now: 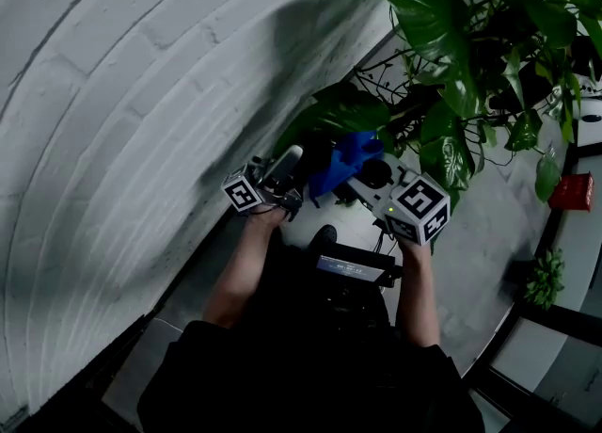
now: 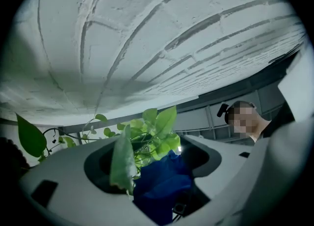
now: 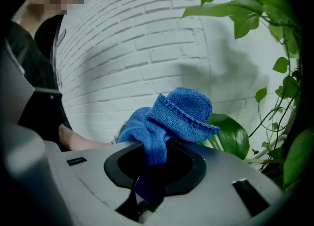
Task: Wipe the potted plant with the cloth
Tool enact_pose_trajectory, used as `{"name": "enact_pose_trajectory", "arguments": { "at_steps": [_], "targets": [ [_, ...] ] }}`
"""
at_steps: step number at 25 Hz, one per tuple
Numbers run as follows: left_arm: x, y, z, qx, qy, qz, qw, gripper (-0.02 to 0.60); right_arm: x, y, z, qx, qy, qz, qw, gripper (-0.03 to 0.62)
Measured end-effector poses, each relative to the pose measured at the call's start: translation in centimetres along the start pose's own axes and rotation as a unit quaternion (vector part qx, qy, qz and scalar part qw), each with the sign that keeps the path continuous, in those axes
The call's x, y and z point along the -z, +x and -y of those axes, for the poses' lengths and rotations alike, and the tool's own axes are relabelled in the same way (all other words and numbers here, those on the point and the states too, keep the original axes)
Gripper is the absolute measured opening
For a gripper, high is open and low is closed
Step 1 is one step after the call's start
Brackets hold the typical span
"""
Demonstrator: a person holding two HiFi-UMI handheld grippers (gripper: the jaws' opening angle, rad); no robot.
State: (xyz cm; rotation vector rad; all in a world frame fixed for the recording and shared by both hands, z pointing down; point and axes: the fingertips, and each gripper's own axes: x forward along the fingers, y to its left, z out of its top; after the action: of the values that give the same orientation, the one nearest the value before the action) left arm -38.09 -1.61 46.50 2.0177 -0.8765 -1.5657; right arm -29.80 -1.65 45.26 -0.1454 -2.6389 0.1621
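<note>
White brick wall (image 1: 113,139) behind; right tool (image 3: 152,168) clamps the blue cloth (image 3: 181,114), left tool (image 2: 149,173) at its nine o'clock gapes wide around a leaf (image 2: 122,161) of the potted plant (image 1: 470,64).

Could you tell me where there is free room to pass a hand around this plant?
Free: the floor between the right claw and the red object, and along the brick wall beside the left claw. Crowded: the plant's leaves above the cloth.
</note>
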Motion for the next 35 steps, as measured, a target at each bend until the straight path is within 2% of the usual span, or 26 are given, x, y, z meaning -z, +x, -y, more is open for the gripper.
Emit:
{"name": "enact_pose_trajectory", "arguments": {
  "at_steps": [3, 6, 9, 13, 16, 22, 29, 35],
  "targets": [
    [-0.8, -0.3, -0.2, -0.008, 0.002, 0.011, 0.9999, 0.327, -2.1, -3.7, 0.9, 0.016, 0.037, 0.051, 0.998, 0.107],
    [-1.6, -0.9, -0.5, -0.017, 0.002, 0.025, 0.9995, 0.327, -4.1, -7.7, 4.5, 0.094, 0.059, 0.093, 0.989, 0.107],
    [-2.2, -1.1, -0.4, -0.016, 0.002, 0.040, 0.9991, 0.325, -5.1, -9.8, 8.7, 0.173, 0.064, 0.097, 0.978, 0.107],
    [-2.4, -0.7, 0.3, 0.001, -0.001, 0.045, 0.9990, 0.311, -4.7, -7.9, 12.8, 0.210, 0.064, 0.075, 0.973, 0.107],
    [-2.3, -0.4, 1.1, 0.017, -0.007, 0.045, 0.9988, 0.294, -3.9, -4.9, 14.3, 0.213, 0.063, 0.054, 0.973, 0.107],
    [-2.5, -0.6, 1.8, 0.033, -0.003, 0.045, 0.9984, 0.259, -2.7, 0.3, 14.5, 0.189, 0.058, 0.011, 0.980, 0.107],
    [-1.9, -1.2, 2.1, 0.044, -0.001, 0.034, 0.9985, 0.238, -2.8, 3.4, 13.7, 0.164, 0.057, 0.000, 0.985, 0.107],
    [-1.8, -1.3, 2.0, 0.033, -0.006, 0.030, 0.9990, 0.235, -3.8, 5.6, 11.5, 0.121, 0.054, 0.007, 0.991, 0.107]
  ]
}}
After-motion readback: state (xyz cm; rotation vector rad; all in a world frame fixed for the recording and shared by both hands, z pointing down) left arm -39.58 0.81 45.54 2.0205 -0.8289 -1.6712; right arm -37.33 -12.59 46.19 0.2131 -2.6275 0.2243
